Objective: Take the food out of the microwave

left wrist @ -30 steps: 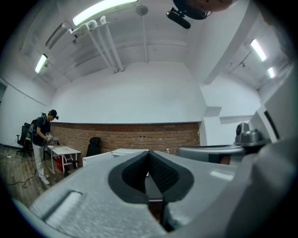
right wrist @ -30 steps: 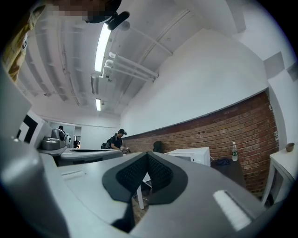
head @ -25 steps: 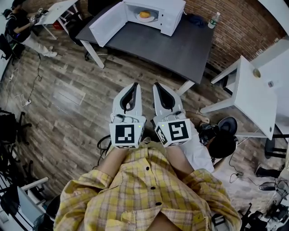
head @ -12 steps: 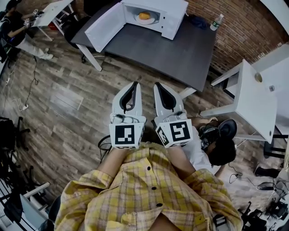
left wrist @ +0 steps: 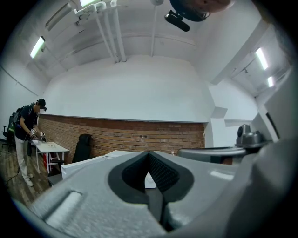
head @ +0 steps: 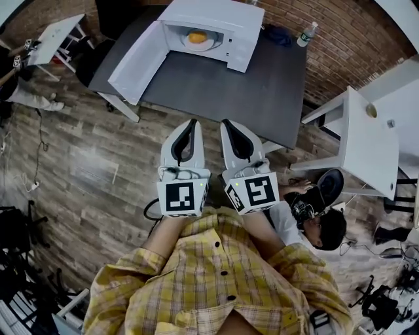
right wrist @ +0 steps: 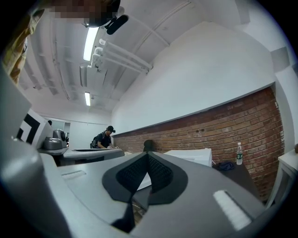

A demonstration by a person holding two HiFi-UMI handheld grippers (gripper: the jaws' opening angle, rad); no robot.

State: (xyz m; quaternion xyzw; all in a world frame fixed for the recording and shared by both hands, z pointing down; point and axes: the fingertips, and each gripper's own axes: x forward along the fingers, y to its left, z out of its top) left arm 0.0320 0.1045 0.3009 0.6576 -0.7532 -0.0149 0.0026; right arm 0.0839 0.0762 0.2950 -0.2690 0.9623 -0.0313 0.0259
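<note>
Head view, looking steeply down.
- Microwave [head: 219,14] sits at 12 o'clock on the far side of the dark tabletop [head: 249,78]. Its door [head: 134,62] is swung fully open toward 10 o'clock, so the cavity is clear to reach into.
- The food [head: 196,36], an orange-yellow lump, lies on a white plate [head: 208,44] inside the cavity. It is not yet taken out.
- A water bottle [head: 303,34] stands at the tabletop's 1 o'clock corner, well apart from the microwave and out of the reach path.

Grippers:
- The left gripper [head: 191,124] and right gripper [head: 226,124] are held side by side close in front of the yellow plaid shirt [head: 216,281], both pointing toward 12 o'clock. They are over the wooden floor [head: 78,150], short of the tabletop's near edge.
- Each gripper's own view shows its jaws drawn together with the tips meeting and nothing between the pads. Both are empty.
- I judge this a carrying posture: tucked in and closed because there is nothing to grasp at this range.

Judgement: approach stage, with the reach not begun. The jaws will need to spread before going in. The plate rim looks the sensible thing to take hold of, since it keeps the food level and off the pads. The open door at 10 o'clock favours coming in from the front right.
</note>
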